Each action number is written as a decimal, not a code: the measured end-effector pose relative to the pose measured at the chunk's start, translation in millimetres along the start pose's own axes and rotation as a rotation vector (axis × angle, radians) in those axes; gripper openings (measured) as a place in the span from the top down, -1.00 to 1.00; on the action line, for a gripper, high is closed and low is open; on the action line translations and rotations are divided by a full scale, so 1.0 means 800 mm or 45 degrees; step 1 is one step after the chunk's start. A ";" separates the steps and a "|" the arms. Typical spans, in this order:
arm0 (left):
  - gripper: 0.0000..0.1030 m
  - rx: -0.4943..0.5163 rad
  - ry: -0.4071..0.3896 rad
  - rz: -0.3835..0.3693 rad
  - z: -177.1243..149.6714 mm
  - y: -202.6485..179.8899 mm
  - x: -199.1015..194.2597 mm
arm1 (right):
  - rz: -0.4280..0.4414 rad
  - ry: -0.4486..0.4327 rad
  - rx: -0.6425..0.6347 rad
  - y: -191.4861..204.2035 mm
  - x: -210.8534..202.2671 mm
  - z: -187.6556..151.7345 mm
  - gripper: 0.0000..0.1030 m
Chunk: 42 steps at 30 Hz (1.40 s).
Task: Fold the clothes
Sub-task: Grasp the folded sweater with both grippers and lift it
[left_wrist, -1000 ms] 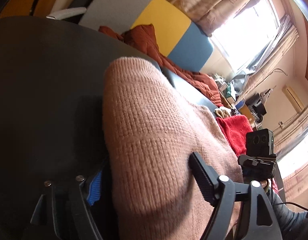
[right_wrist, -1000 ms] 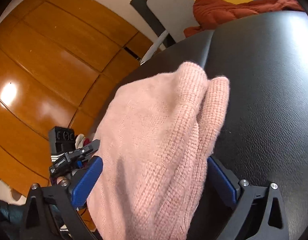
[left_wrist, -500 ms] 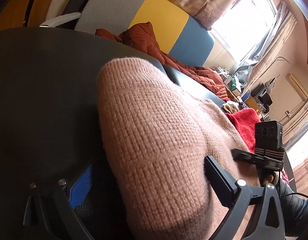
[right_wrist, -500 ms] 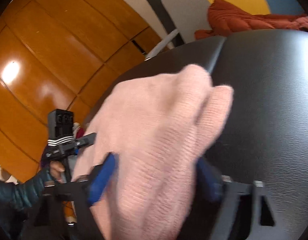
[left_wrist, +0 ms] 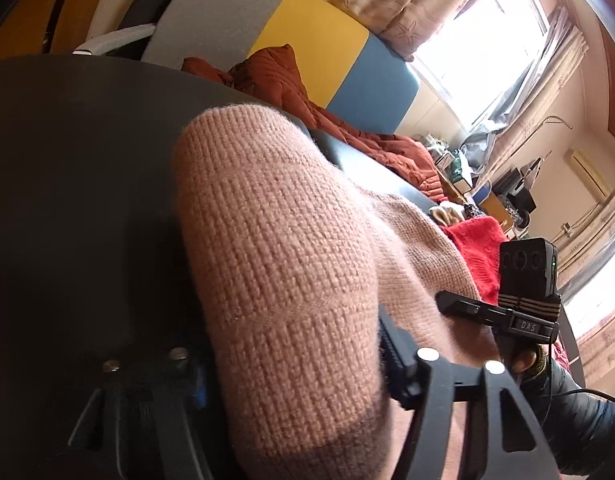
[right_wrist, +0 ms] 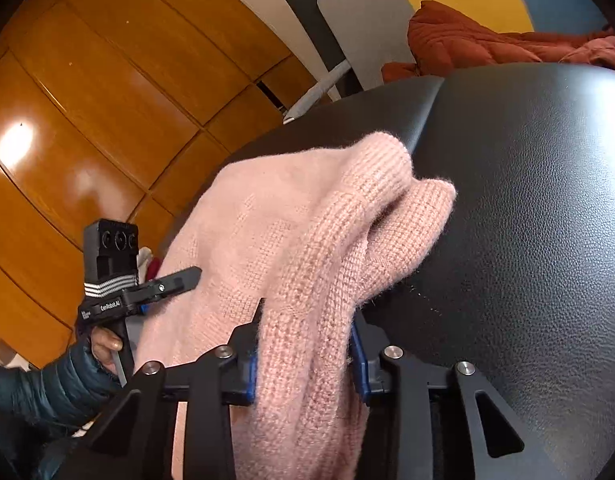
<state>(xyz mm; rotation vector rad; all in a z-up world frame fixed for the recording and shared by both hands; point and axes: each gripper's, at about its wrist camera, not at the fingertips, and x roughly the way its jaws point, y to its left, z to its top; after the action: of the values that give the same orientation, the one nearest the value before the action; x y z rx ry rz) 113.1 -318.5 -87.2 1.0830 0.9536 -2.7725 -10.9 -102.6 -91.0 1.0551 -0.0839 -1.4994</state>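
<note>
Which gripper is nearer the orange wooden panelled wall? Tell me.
Left. The left gripper holds the side of the pink knitted sweater toward the orange wooden panelled wall; the right gripper holds its far side. Both jaws have just been closing on it.

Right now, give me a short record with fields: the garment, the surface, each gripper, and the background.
garment: pink knit sweater, bunched
surface: black leather-like top
left gripper: jaws have just been closing around a sweater fold; contact unclear
right gripper: jaws have just been closing, now pressing a fold
background: rust-red quilt, red garment
</note>
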 end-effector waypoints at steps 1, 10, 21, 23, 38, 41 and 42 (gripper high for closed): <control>-0.07 0.002 -0.017 -0.006 -0.004 -0.004 -0.009 | 0.007 -0.005 -0.005 0.004 -0.002 0.000 0.34; 0.06 -0.018 -0.229 0.004 -0.031 -0.027 -0.130 | 0.153 -0.002 -0.170 0.097 0.008 0.013 0.37; 0.06 -0.165 -0.738 0.373 -0.082 -0.007 -0.433 | 0.557 0.101 -0.568 0.334 0.119 0.093 0.38; 0.05 -0.226 -0.814 0.469 -0.100 0.000 -0.480 | 0.659 0.141 -0.651 0.393 0.148 0.103 0.38; -0.33 -0.816 -0.750 0.767 -0.157 0.173 -0.510 | 0.564 0.546 -0.760 0.498 0.392 0.061 0.26; -0.40 -0.759 -0.715 0.813 -0.138 0.189 -0.503 | 0.549 0.535 -0.708 0.481 0.384 0.054 0.26; -0.40 -0.744 -0.705 0.827 -0.135 0.191 -0.501 | 0.547 0.529 -0.688 0.477 0.381 0.052 0.26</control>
<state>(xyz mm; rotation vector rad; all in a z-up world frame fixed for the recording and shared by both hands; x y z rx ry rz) 517.9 -462.9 17.5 0.3908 0.9925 -1.9078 298.2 -473.0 -4.7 0.8169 0.3498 -0.8234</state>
